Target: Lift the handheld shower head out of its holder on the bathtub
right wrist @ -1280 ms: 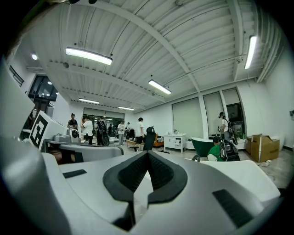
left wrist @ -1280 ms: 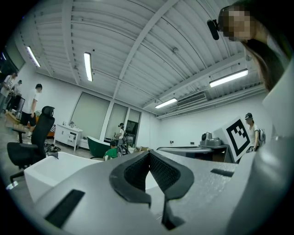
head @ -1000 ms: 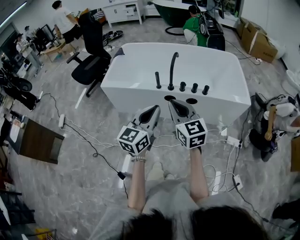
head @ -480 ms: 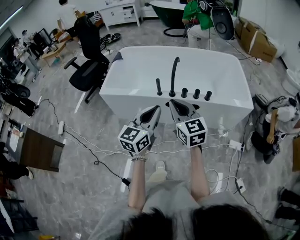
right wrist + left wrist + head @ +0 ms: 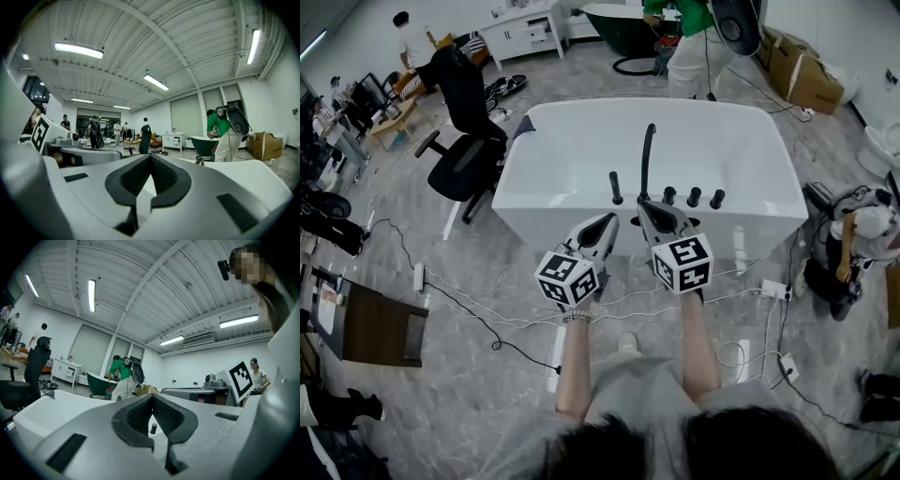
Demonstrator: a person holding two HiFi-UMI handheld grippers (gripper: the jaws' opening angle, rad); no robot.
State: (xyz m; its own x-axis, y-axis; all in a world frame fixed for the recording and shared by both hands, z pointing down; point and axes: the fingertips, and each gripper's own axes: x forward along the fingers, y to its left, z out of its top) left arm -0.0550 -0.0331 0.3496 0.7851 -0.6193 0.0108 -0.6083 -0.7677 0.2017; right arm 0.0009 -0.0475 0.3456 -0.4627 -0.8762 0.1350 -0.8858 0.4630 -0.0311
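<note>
The left tool (image 5: 607,221) is pressed together on nothing; its own view shows the pads meeting at the tip. Just beyond it, the handheld shower head (image 5: 616,187) stands upright in its holder on the near rim of the white bathtub (image 5: 534,178), the leftmost of the black fittings. It is a slim, stiff rod, probably metal and light. Its smooth round shaft may slip between the pads, and a hidden hose would likely drag as it rises. The best hold seems to be across the shaft, above the holder and below the top, followed by a straight upward pull. To its right rises the tall curved spout (image 5: 647,159). The right tool (image 5: 647,206), also closed and empty, has its tip at the foot of the spout. Three knobs (image 5: 694,197) follow along the rim.

A second ago both tools hung over the floor short of the bathtub; now they have closed in on its near rim. The person in green (image 5: 686,37), crouched then, now stands.
</note>
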